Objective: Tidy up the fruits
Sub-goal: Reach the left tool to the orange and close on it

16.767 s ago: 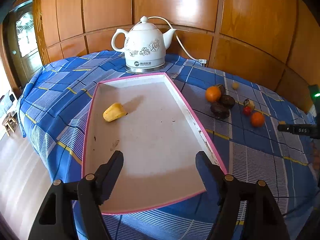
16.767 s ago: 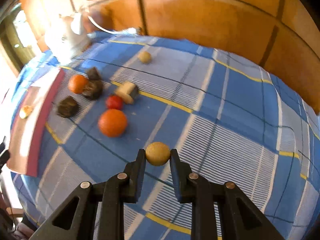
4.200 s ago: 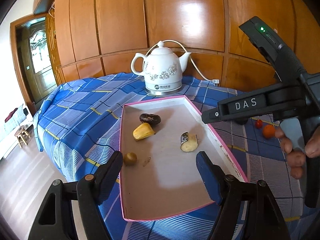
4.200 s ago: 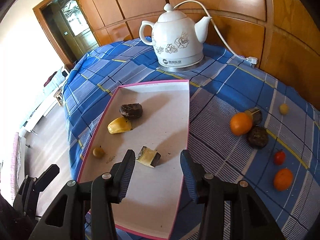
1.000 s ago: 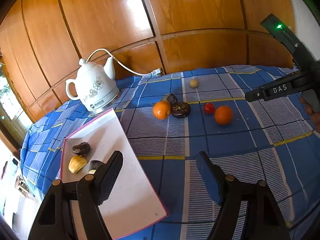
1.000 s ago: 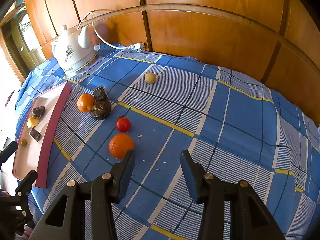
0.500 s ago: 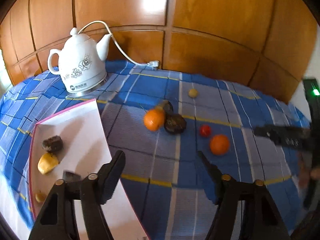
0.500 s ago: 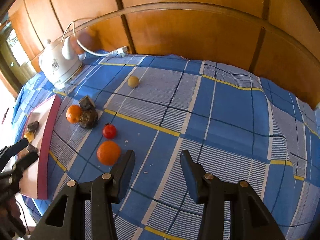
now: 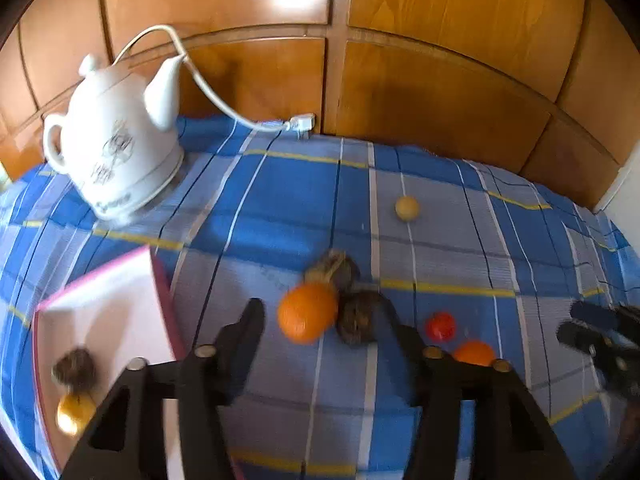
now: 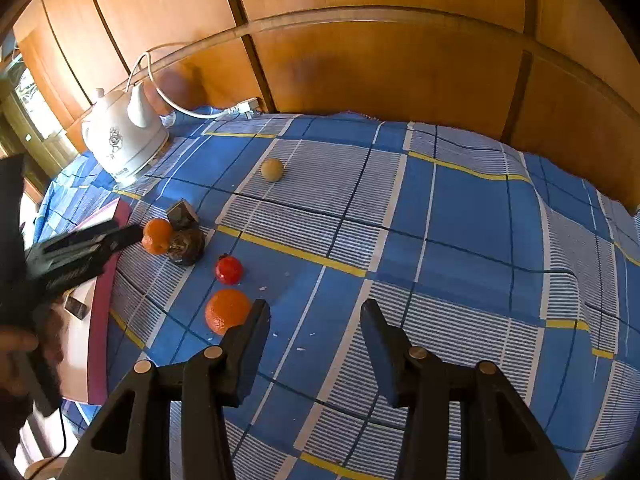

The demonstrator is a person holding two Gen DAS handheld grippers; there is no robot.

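Left gripper (image 9: pixel 326 312) reaching for the next fruit, jaws wide and empty.

From the left: the tray (image 9: pixel 120 300) holds a few pieces already; the left jaws flank an orange (image 9: pixel 307 312) and a dark fruit (image 9: pixel 358 322) on the worktop (image 9: pixel 280 184). Further right lie a red fruit (image 9: pixel 440 326) and a second orange (image 10: pixel 227 310). The right gripper (image 10: pixel 316 328) hovers wide, empty. Next, likely: close on one fruit alone.

- Left gripper (image 9: pixel 324 316) swung off the pink tray (image 9: pixel 120 300), closed in on large orange (image 9: pixel 307 312) and dark fruit (image 9: pixel 358 322).
- Right gripper (image 10: pixel 316 320) left the tray, came over the bench beside small orange (image 10: pixel 226 310).
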